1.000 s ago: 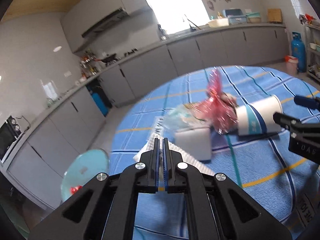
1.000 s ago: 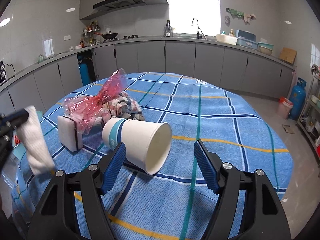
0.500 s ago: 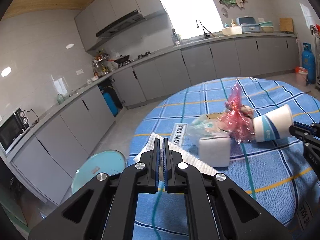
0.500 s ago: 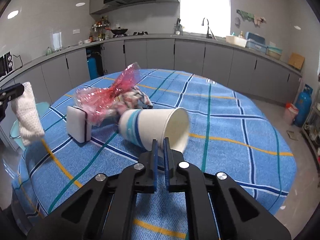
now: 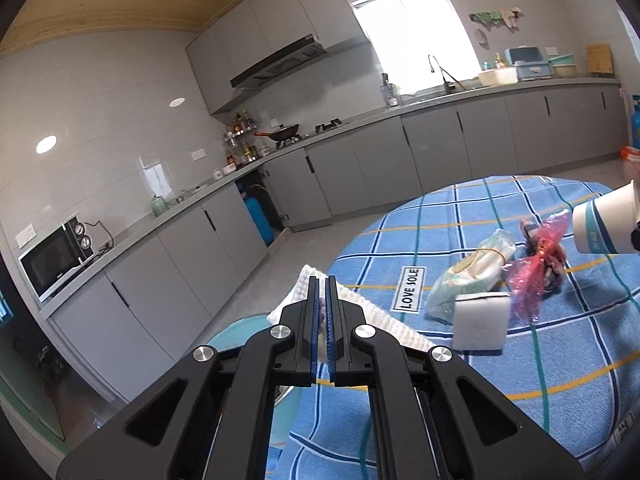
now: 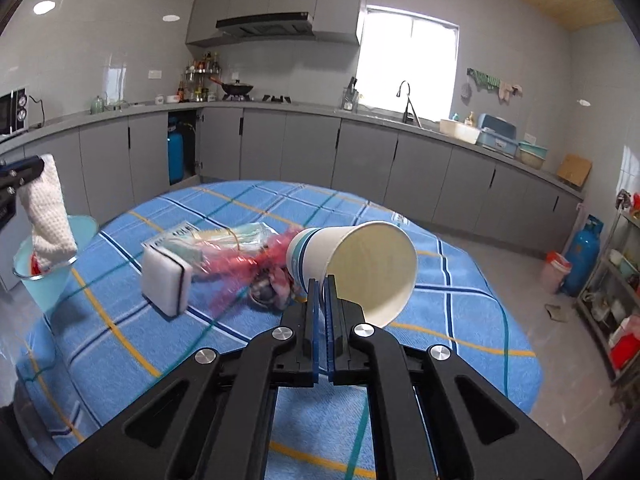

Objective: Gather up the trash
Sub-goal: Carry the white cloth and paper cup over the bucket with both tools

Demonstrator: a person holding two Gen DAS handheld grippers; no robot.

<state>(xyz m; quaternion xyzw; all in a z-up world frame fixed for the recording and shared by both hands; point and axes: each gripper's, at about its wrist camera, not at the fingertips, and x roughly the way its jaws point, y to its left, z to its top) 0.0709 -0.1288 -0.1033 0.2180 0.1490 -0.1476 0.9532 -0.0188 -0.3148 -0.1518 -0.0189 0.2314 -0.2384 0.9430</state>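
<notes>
My left gripper (image 5: 322,280) is shut on a white knitted cloth (image 5: 376,320), which hangs from it above the light blue bin (image 6: 44,276) in the right wrist view (image 6: 46,204). My right gripper (image 6: 322,280) is shut on the rim of a white paper cup with blue bands (image 6: 360,264) and holds it above the table; the cup also shows in the left wrist view (image 5: 600,224). On the blue checked tablecloth (image 6: 460,304) lie a white sponge (image 6: 166,280), a red cellophane wrapper (image 6: 256,260) and a clear packet (image 6: 224,238).
The bin stands on the floor off the table's left edge, with something red inside. Grey kitchen cabinets (image 6: 280,144) run along the walls. A blue gas cylinder (image 6: 582,252) and a shelf rack (image 6: 616,292) stand at the right.
My right gripper closed on the paper cup's rim and lifted it off the table. My left gripper carried the cloth up and to the left, over the bin.
</notes>
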